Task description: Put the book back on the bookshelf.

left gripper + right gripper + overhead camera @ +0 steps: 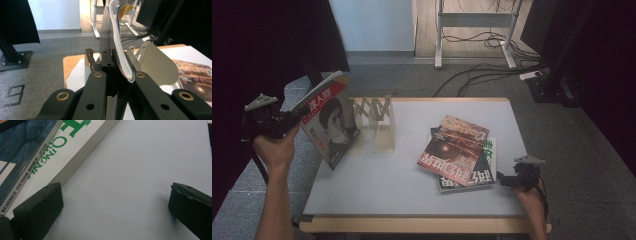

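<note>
My left gripper (294,121) is raised beside the table's left edge and shut on a magazine (331,125) with a face on its red and grey cover, held upright and tilted. In the left gripper view the magazine (119,45) rises edge-on from between the closed jaws of the left gripper (117,73). A cream folding book rack (375,125) stands on the table just right of it. My right gripper (506,180) rests low at the front right, next to a stack of magazines (457,150). In its own view the right gripper (112,201) is open over bare table.
The grey table top (402,185) has a wooden rim. The bottom magazine with green lettering (62,150) lies just left of the right gripper's jaws. The rack's curved plate (156,62) stands right of the held magazine. Cables and desk legs (474,35) cross the floor behind.
</note>
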{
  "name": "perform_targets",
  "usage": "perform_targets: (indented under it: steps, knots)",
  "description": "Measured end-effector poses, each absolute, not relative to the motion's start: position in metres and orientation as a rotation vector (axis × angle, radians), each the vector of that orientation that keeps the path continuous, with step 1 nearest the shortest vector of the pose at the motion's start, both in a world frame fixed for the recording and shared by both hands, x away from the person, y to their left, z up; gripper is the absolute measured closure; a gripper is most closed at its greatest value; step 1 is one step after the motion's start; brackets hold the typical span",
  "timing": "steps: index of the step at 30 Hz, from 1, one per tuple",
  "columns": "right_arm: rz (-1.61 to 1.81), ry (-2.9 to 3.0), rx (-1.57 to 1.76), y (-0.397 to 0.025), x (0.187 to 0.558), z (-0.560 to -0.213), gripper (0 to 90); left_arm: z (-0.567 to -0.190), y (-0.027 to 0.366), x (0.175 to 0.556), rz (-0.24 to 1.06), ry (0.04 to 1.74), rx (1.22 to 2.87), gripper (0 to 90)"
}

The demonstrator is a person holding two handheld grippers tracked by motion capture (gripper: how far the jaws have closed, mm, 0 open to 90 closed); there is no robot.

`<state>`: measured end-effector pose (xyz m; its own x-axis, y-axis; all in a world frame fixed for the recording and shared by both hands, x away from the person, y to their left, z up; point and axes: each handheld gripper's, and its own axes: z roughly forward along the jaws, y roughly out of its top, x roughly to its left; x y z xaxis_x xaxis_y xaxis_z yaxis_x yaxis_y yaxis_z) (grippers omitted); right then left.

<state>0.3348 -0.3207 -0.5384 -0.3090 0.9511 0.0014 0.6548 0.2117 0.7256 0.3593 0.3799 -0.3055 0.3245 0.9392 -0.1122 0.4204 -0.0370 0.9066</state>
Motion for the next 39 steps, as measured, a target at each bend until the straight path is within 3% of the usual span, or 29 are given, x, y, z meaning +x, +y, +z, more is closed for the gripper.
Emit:
perform_targets:
  steps: [15,27,33,39]
  knots:
    - [0.879,2.043,1.485,-0.321,0.335,-0.538,0.0,-0.327,0.377,0.365,0.685,1.240,1.638,86.4]
    - [0.879,2.042,1.485,-0.321,0.335,-0.538,0.0,-0.329,0.381,0.366,0.628,1.261,1.691,78.4]
    - [0.879,2.042,1.485,-0.321,0.335,-0.538,0.0,-0.330,0.380,0.366,0.663,1.311,1.707,85.7]
    - [0.879,2.043,1.485,-0.321,0.335,-0.538,0.0,-0.332,0.380,0.365,0.688,1.312,1.673,87.1]
